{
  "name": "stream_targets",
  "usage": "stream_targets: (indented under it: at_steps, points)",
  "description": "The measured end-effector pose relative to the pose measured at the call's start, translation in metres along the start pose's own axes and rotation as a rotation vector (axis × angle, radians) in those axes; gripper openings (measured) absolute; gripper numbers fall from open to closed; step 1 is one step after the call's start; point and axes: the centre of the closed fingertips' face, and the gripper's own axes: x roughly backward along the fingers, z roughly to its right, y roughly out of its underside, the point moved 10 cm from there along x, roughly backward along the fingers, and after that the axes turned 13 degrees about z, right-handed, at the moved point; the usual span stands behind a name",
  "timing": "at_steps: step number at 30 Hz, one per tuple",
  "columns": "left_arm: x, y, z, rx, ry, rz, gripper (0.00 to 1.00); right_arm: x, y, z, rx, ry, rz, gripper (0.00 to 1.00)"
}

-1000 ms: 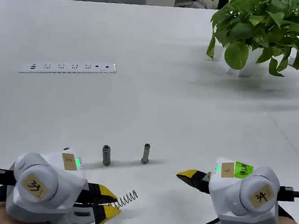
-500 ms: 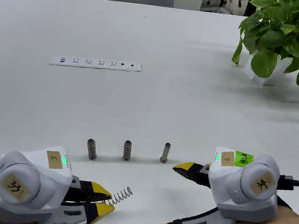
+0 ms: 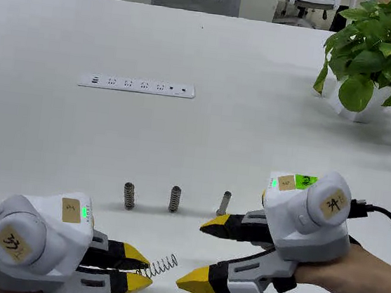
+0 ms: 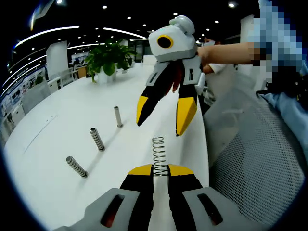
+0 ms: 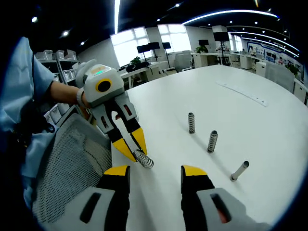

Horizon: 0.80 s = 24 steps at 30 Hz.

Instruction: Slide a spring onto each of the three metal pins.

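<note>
Now the left gripper [image 3: 145,269] is clamped on a spring [image 3: 162,264]
It is held low over the table [image 3: 258,90]; the right gripper [image 3: 194,254] stands open just beside it, near the bare pin [image 3: 224,203]

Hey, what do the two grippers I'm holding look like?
Both are white and grey, with rounded housings, black jaws and yellow tips. The left gripper and right gripper each carry tan handwritten stickers and a green light; the right also has a green sticker. Black cables trail back. The sleeve is light blue.
</note>
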Motion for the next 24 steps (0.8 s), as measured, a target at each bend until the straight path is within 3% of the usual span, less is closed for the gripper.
stream_targets:
  at_steps: [3,5,9,24]
  points:
    - [-0.0004,-0.0011,0.0016,-0.013,0.020,-0.002,0.10,-0.0021,0.0004,-0.0015,-0.012,-0.042,-0.016,0.30]
    - [-0.0005,-0.0024,0.0032,-0.021,0.035,-0.001,0.10,-0.0033,0.0013,-0.0048,-0.049,-0.077,-0.033,0.29]
    - [-0.0009,-0.0053,0.0050,-0.045,0.047,-0.004,0.10,-0.0050,0.0032,-0.0066,-0.083,-0.100,-0.049,0.26]
    - [-0.0017,-0.0070,0.0072,-0.085,0.094,0.013,0.10,-0.0069,0.0054,-0.0071,-0.098,-0.132,-0.076,0.14]
